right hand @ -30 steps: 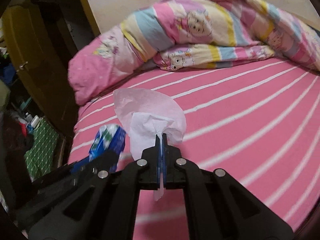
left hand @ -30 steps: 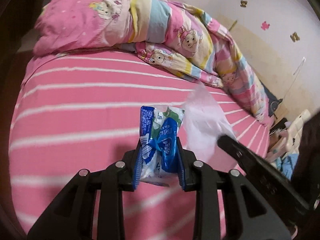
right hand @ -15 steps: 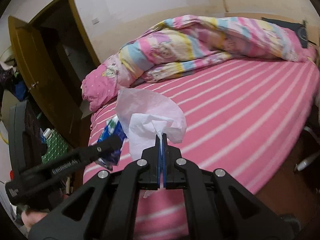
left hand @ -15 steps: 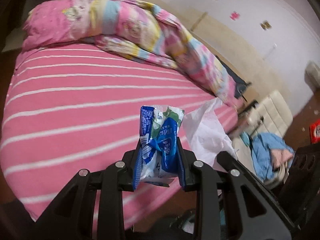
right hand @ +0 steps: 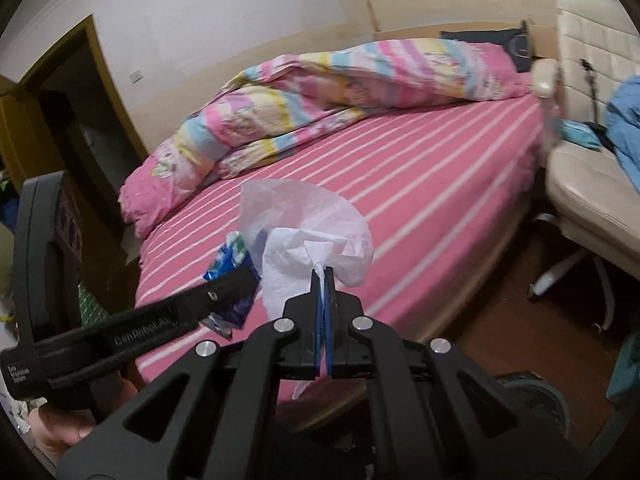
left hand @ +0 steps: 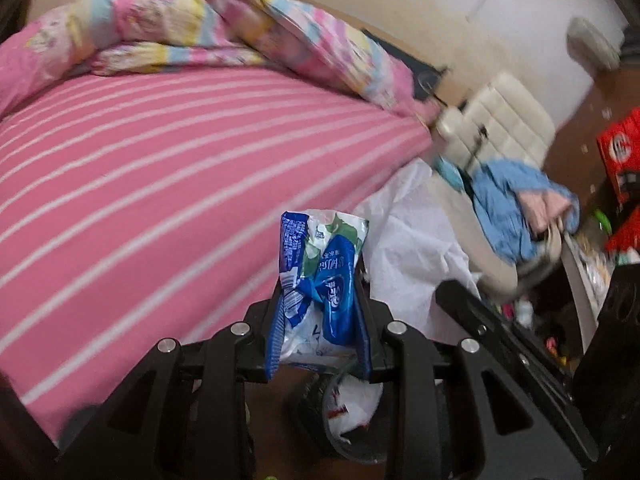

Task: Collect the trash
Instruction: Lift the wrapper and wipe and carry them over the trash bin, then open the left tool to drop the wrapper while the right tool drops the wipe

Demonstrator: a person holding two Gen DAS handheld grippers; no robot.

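Note:
My left gripper [left hand: 320, 280] is shut on a crumpled blue and white snack wrapper [left hand: 320, 268], held off the bed's near edge. The wrapper [right hand: 228, 264] and the left gripper [right hand: 224, 284] also show in the right wrist view. My right gripper [right hand: 323, 276] is shut on a white tissue [right hand: 304, 240], held just right of the wrapper; the tissue [left hand: 408, 248] shows in the left wrist view. A dark trash bin [left hand: 352, 420] with white scraps inside sits on the floor below my left gripper.
The bed [right hand: 400, 184] has a pink striped sheet and a bunched colourful quilt [right hand: 320, 92] at its far side. A cream chair [right hand: 592, 160] with blue clothes [left hand: 516, 208] stands right of the bed. Red boxes [left hand: 620, 156] sit far right.
Both grippers have pulled back from over the bed and swung right, still holding the wrapper and the tissue. The floor, chair and trash bin have come into view.

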